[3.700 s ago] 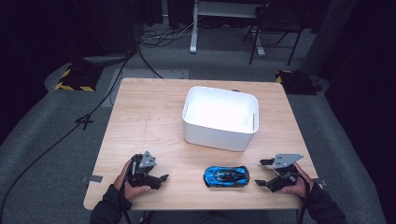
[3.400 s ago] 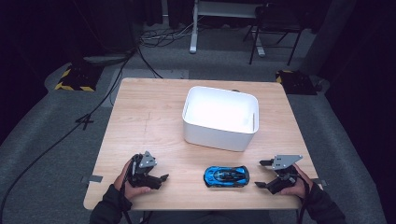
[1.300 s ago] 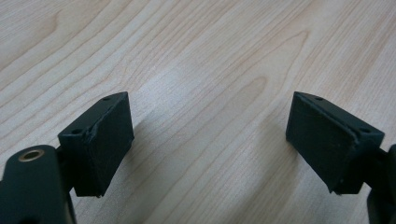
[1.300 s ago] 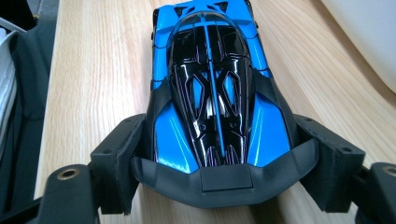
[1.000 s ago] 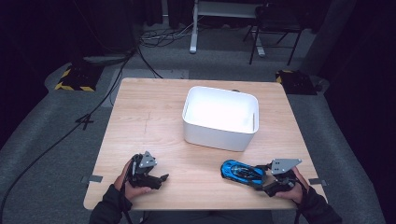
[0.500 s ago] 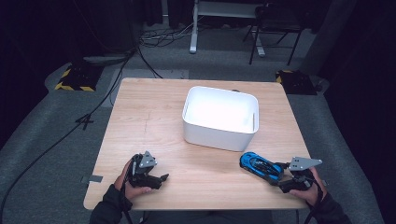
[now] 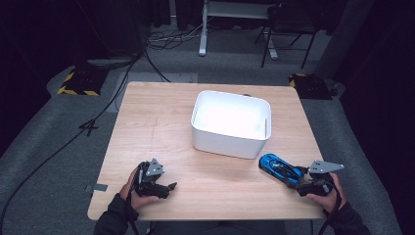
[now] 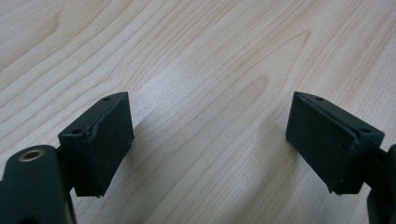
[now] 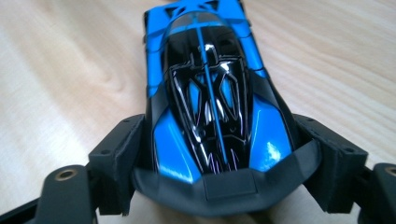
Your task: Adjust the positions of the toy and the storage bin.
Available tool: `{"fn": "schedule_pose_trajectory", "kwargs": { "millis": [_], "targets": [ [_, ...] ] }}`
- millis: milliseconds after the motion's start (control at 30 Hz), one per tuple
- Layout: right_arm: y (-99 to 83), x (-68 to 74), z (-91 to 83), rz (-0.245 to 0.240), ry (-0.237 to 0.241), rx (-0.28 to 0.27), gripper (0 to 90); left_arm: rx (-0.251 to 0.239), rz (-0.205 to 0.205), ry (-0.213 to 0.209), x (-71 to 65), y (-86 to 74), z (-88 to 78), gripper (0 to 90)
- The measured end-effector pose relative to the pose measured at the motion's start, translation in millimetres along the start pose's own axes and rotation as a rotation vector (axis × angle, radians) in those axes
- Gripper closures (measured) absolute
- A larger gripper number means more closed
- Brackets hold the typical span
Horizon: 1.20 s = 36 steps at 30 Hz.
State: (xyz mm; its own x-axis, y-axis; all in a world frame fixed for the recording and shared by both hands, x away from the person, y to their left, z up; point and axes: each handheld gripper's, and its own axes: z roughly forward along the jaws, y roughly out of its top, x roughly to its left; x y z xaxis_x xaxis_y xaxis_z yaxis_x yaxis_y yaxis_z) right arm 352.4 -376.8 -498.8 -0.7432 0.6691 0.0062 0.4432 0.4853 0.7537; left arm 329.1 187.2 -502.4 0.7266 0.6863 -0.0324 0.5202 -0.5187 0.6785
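A blue and black toy car point(image 7: 276, 168) stands on the wooden table point(image 7: 156, 127) by the front right corner of the white bin point(image 7: 227, 144), its nose pointing up-left. My right gripper point(image 7: 294, 178) holds the car's rear end. In the right gripper view the car point(image 9: 210, 107) lies between the two black pads point(image 9: 116, 158), which rest against its sides. My right gripper point(image 9: 219, 154) has just been opening its jaws a little. My left gripper point(image 7: 171, 187) rests at the front left of the table. It point(image 8: 210, 135) is open, with bare wood between its pads.
The white bin's rim point(image 7: 230, 95) frames a hollow with nothing in it, at mid-table. The table's right edge runs close to the right hand. Cables, yellow-black floor markers and chair legs lie on the dark floor beyond the table.
The right gripper has carried the car from the front centre to the right and slightly away, turning it towards the bin's corner. The left gripper has not moved.
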Motion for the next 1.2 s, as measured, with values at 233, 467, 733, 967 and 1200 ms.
{"fn": "schedule_pose_trajectory", "kwargs": {
  "millis": [233, 467, 733, 967, 1200],
  "targets": [
    [4.9, -4.9, 8.1, 0.034, -0.021, -0.018, 22.7, 0.000, 0.000, 0.000, 0.0, 0.0, 0.0, 15.3],
    [5.4, -5.2, 12.1, 0.005, -0.028, 0.014, 20.9, 0.001, -0.001, 0.000, 0.0, -0.1, 0.0, 15.3],
    [6.4, -7.0, 14.4, 0.000, -0.025, 0.012, 18.6, -0.001, 0.004, 0.003, 0.2, 0.0, -0.1, 15.3],
    [9.2, -8.0, 16.4, -0.008, -0.009, 0.018, 19.9, 0.000, 0.001, 0.001, 0.1, 0.0, 0.0, 15.3],
    [9.3, -9.8, 17.1, -0.023, 0.009, 0.012, 20.7, 0.000, 0.002, 0.000, 0.2, 0.0, 0.0, 15.2]
  ]
}}
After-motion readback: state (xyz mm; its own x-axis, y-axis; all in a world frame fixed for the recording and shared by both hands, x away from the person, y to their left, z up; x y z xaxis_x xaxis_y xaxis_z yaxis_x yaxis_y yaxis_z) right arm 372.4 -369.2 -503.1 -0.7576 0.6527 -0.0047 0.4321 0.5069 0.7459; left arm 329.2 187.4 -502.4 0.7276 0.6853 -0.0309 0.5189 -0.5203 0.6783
